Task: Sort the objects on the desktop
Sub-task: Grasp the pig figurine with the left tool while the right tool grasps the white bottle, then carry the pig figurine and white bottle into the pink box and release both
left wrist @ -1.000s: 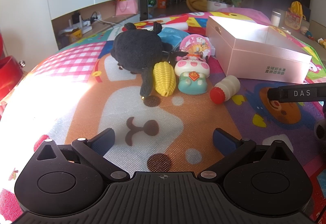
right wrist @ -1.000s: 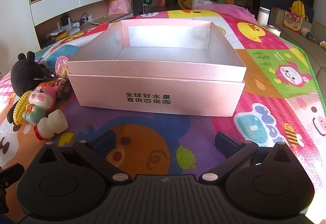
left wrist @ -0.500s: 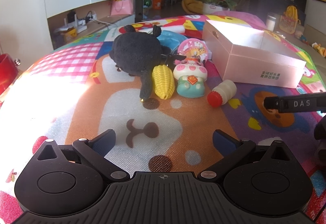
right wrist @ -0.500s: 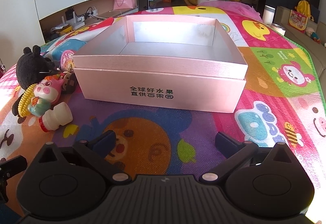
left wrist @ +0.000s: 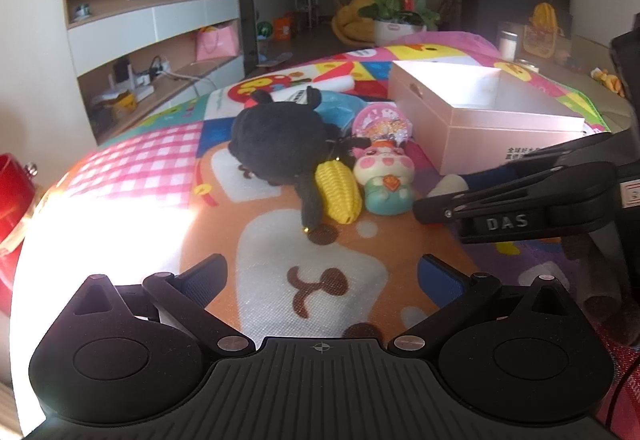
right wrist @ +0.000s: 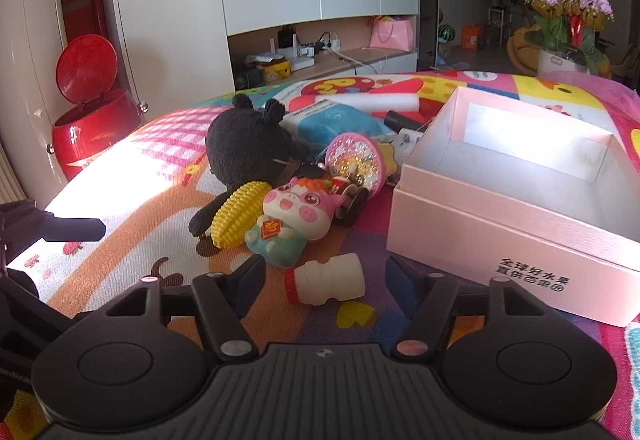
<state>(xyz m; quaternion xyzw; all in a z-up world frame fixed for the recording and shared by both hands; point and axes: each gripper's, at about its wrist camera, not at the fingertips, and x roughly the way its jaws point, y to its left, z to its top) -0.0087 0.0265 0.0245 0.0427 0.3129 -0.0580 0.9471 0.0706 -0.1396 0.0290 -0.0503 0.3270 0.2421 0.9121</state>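
A small white bottle with a red cap [right wrist: 328, 278] lies on the play mat between the open fingers of my right gripper [right wrist: 325, 276]. Behind it lie a pink pig toy [right wrist: 294, 217], a yellow corn toy [right wrist: 239, 213], a black plush [right wrist: 246, 145] and a glittery pink disc [right wrist: 356, 156]. An open, empty pink box [right wrist: 516, 195] stands to the right. In the left wrist view my left gripper [left wrist: 322, 278] is open and empty over the mat, well short of the corn [left wrist: 338, 195] and pig [left wrist: 382, 179]. The right gripper [left wrist: 456, 195] reaches in from the right, hiding most of the bottle [left wrist: 446, 184].
A blue packet [right wrist: 332, 119] and a white foam roll [right wrist: 372, 103] lie behind the toys. A red bin [right wrist: 90, 111] stands beyond the mat's left edge. Shelving and a flower pot [right wrist: 568, 23] are far behind.
My right gripper has swung left from facing the box and moved in around the bottle. My left gripper has stayed nearly still.
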